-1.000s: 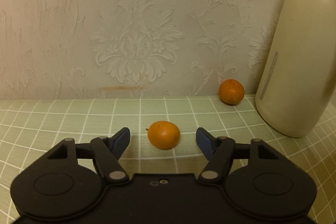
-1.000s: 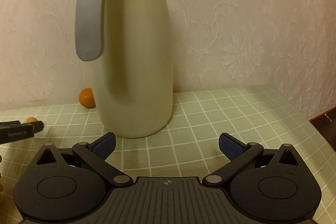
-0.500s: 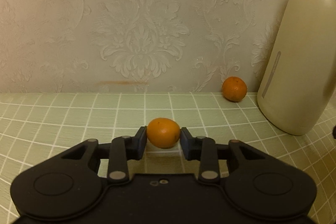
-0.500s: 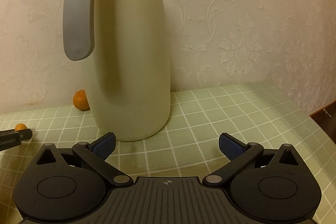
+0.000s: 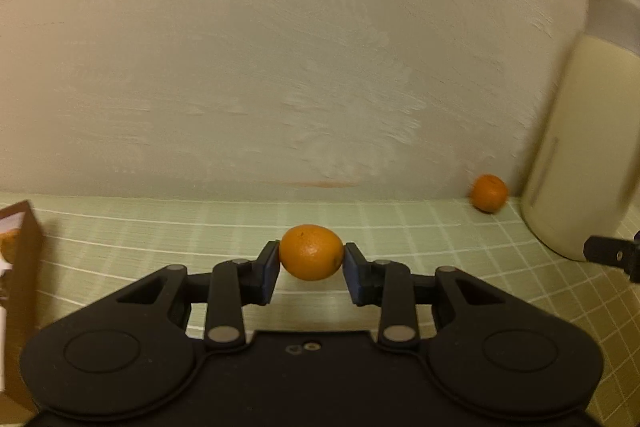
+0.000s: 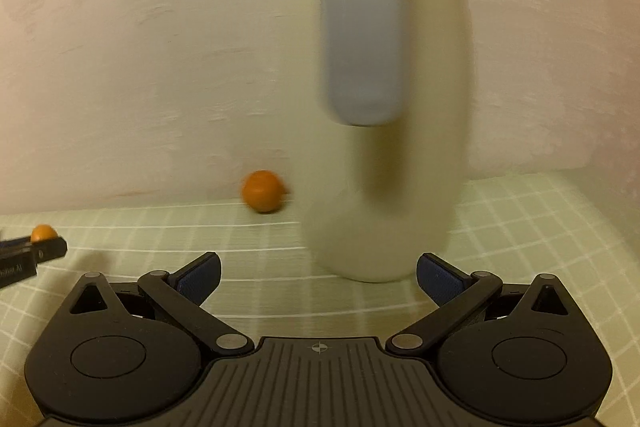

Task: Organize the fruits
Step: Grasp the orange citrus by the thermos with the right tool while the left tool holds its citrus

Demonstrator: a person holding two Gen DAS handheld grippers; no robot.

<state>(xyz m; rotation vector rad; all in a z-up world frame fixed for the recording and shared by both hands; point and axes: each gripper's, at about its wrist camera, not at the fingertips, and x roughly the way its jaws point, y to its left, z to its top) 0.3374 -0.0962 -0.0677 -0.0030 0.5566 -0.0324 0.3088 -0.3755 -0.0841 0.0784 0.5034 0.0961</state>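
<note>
Closed since a second ago: the left tongs [image 5: 311, 261], now pinching the small orange [image 5: 311, 252] between both blue pads, and lifted a bit off the green checked cloth [image 5: 160, 239]. Swung over too, with a brown box [image 5: 18, 307] now showing at the far left of the left tongs. Right tongs [image 6: 318, 277] spread wide with nothing between them, aimed at the tall cream jug [image 6: 384, 147] straight ahead. 1 more orange [image 5: 488, 193] far ahead and to the right of the left tongs, by the wall and just beside the jug; the same fruit sits ahead and to the left of the right tongs. Best to keep the squeeze soft but firm, since round fruit can roll out or get squashed. Best to carry slow and level, likely toward the box. Keep clear of the jug. Let go only when low.
</note>
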